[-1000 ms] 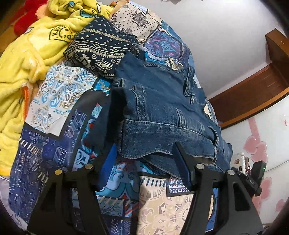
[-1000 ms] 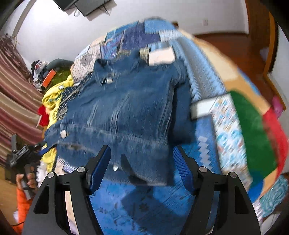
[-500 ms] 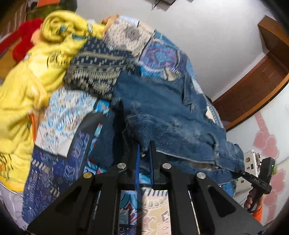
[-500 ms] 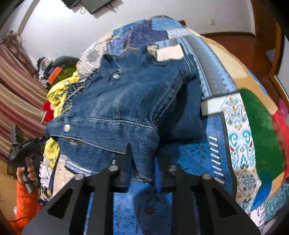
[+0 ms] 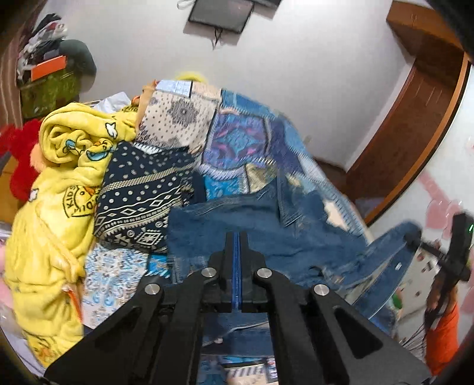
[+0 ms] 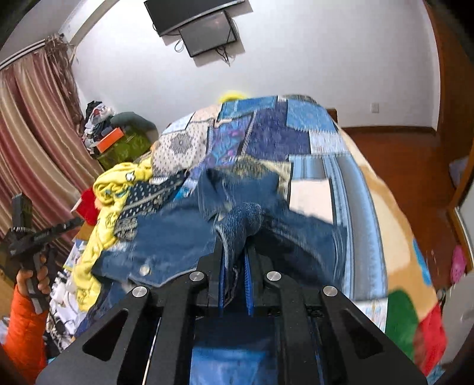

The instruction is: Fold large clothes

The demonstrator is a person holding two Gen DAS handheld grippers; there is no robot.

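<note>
A blue denim jacket (image 5: 266, 234) lies on a patchwork bedspread (image 5: 243, 139). My left gripper (image 5: 236, 237) is shut on the jacket's near hem and holds it raised. In the right wrist view the jacket (image 6: 166, 242) hangs stretched between both tools, a metal button showing. My right gripper (image 6: 234, 251) is shut on a bunched fold of the jacket, which sticks out above the jaws. The other hand-held tool shows at each view's edge, the right one (image 5: 453, 251) and the left one (image 6: 26, 237).
A yellow fleece garment (image 5: 56, 189) and a dark patterned cloth (image 5: 139, 201) lie on the bed's left side. A wall-mounted screen (image 6: 201, 26), striped curtains (image 6: 32, 142) and a wooden wardrobe (image 5: 414, 124) surround the bed. A green and red patch (image 6: 408, 319) lies at the right.
Both grippers went from open to shut on the jacket's near hem, then lifted it. The jacket now rises off the bedspread and the views tilt up toward the wall.
</note>
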